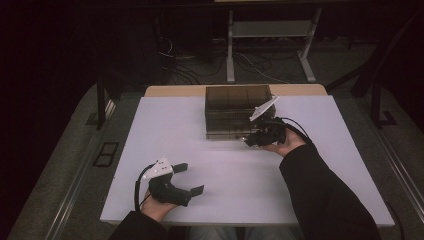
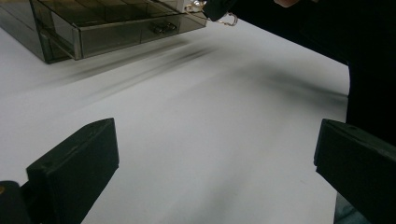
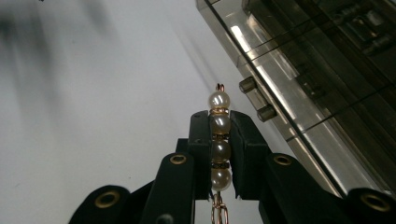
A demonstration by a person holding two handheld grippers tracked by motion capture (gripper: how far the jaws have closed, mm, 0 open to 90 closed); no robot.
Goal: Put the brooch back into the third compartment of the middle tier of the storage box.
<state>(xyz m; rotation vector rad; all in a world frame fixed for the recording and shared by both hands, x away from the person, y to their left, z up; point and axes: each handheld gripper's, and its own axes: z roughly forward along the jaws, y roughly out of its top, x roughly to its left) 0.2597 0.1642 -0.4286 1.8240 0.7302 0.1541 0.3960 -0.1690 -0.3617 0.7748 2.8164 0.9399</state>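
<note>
Between my right gripper's (image 3: 219, 144) closed jaws sits a short pearl string (image 3: 219, 140) with a gold clasp, held just in front of the smoky drawer box (image 1: 237, 107). It looks light, smooth and slippery, likely to swing, so I judge the beads' middle the safest grip. My left gripper (image 1: 187, 177) rests wide open, holding nothing, low on the white table (image 1: 165, 125).

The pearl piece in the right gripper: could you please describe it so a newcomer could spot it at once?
Find the smoky drawer box on the white table. At its front, the right gripper pinches a strand of pearls with gold links, the one pale, shiny thing there.
</note>
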